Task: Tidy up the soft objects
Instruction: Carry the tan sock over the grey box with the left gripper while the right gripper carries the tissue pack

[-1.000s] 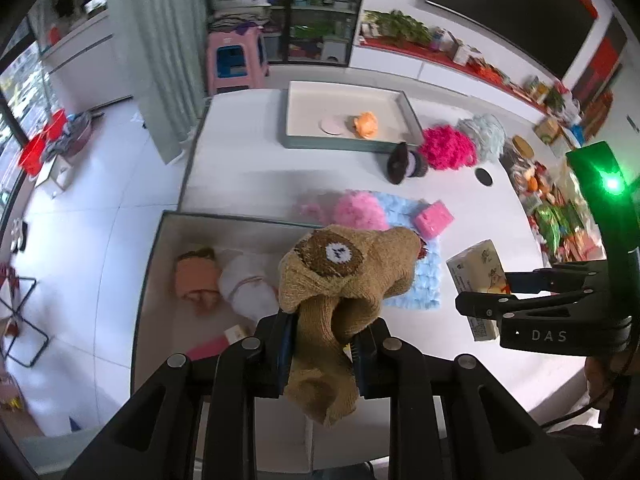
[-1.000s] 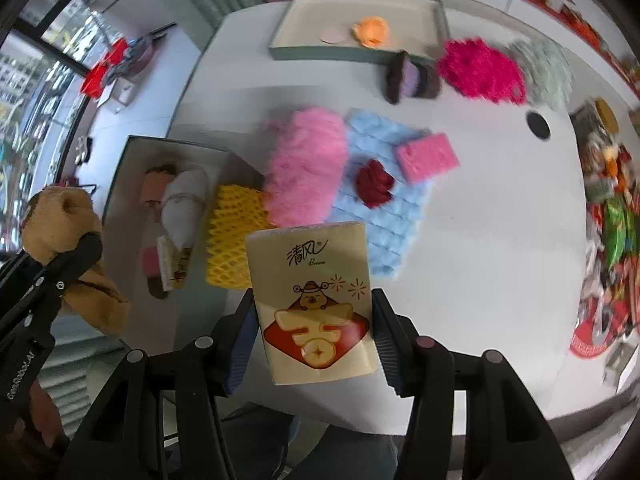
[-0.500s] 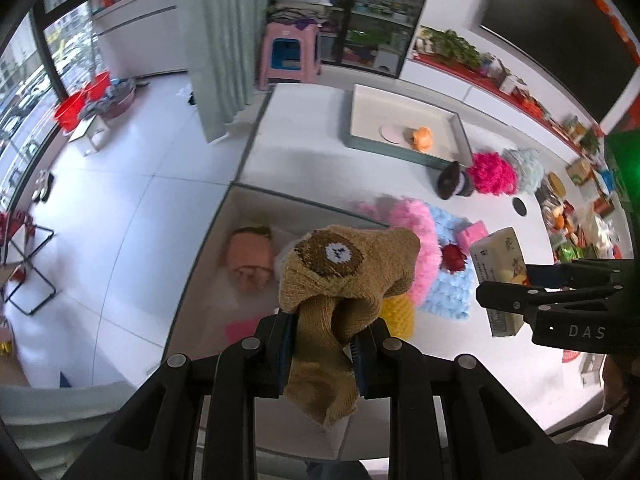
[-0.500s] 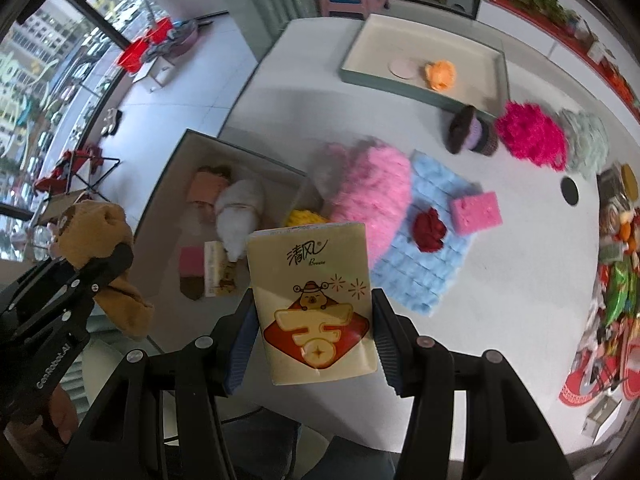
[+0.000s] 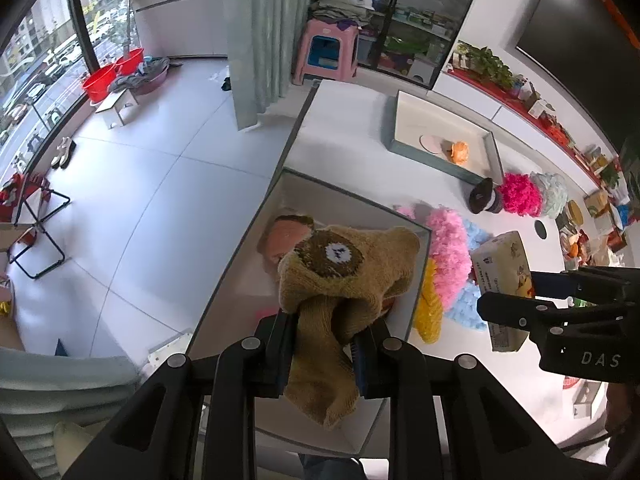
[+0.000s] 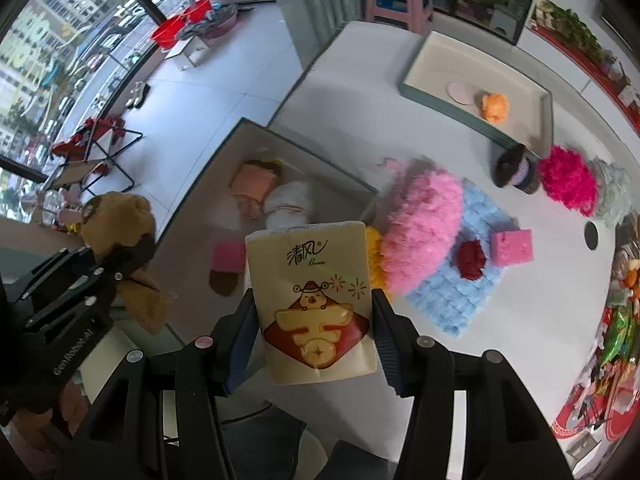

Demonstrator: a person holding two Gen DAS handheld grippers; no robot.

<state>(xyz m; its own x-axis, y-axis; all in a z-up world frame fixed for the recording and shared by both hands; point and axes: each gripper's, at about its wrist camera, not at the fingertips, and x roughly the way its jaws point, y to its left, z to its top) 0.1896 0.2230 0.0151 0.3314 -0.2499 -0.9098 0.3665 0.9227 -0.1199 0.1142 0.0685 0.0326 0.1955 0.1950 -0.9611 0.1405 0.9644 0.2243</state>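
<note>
Sock (image 5: 344, 276), tan knit with a dark brown bear face and white muzzle patch, sits clamped between the closed fingers of the left tool (image 5: 325, 350); its toe bunches above the pads and its cuff hangs limp below them. It is held in the air over the near tray (image 5: 256, 240), a shallow grey-rimmed box at the edge of the white surface (image 5: 352, 120). Right tool (image 6: 314, 344) is closed on a cream tissue pack (image 6: 316, 300) printed with a red and gold cartoon, gripped by its two sides and standing upright, also above the near tray.

Inside that tray lie a peach rolled item (image 6: 254, 182), a white rolled item (image 6: 290, 200) touching it, and a pink and brown piece (image 6: 226, 266); the tissue pack hides the tray's right part, and the sock covers much of its contents in the left view. A yellow fluffy item (image 5: 428, 304) lies just beside the tray wall, half hidden under the pink fluffy item (image 6: 424, 228), which overlaps a pale blue mat (image 6: 468, 276). On the mat rest a dark red item (image 6: 472, 258), of unclear form, and a pink sponge (image 6: 512, 246). The far tray (image 6: 548, 116) holds an orange puff (image 6: 495, 107) and a pale disc (image 6: 460, 93). Items at the surface's right edge are too distorted to identify.
</note>
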